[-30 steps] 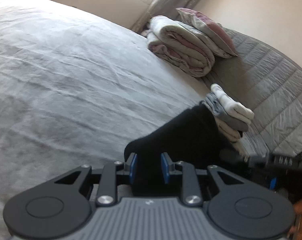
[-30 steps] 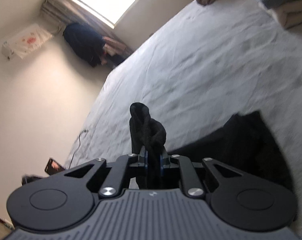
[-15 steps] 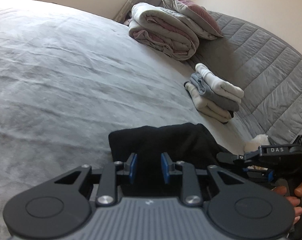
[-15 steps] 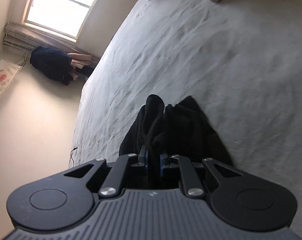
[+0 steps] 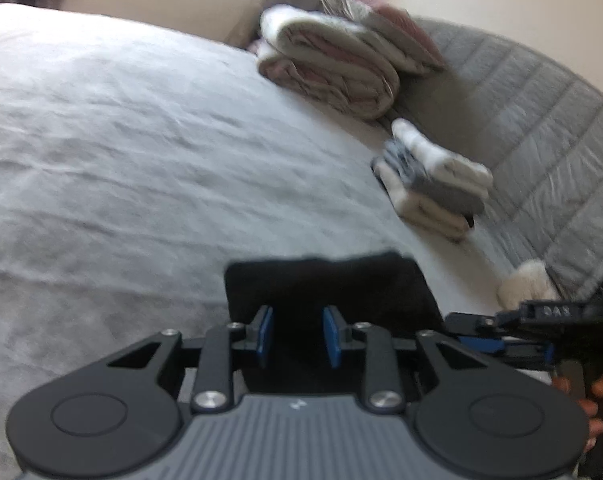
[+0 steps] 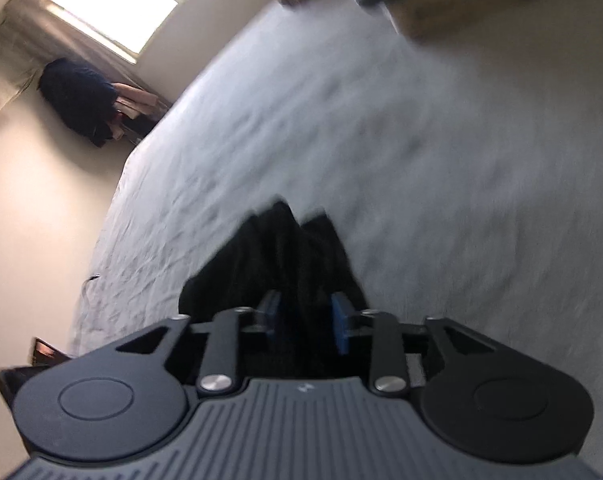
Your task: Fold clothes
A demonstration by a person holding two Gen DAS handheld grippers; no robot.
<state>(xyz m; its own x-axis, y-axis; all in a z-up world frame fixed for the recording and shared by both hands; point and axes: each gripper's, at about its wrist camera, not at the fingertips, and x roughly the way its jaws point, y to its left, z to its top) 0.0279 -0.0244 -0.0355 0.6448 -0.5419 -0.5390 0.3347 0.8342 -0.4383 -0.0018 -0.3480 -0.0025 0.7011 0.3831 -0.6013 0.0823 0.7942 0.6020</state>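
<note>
A black garment [image 5: 325,284] lies folded into a rough rectangle on the grey bedsheet [image 5: 141,152]. My left gripper [image 5: 296,334] is open just above its near edge, with nothing between the blue pads. My right gripper [image 6: 306,322] is open over the same black garment [image 6: 277,248], whose bunched end lies between and beyond the blue pads. The right gripper also shows at the right edge of the left wrist view [image 5: 485,344], beside the garment's right side.
A stack of folded white and grey clothes [image 5: 433,184] sits by the quilted grey headboard [image 5: 541,128]. A rolled duvet and pillow [image 5: 341,60] lie further back. A fluffy white item [image 5: 525,288] lies at the headboard's base. Dark clothes [image 6: 77,100] hang below the window.
My right gripper was shut on the raised black garment; it lowered the cloth onto the bed and has opened. The garment now lies flat and folded. My left gripper stayed open.
</note>
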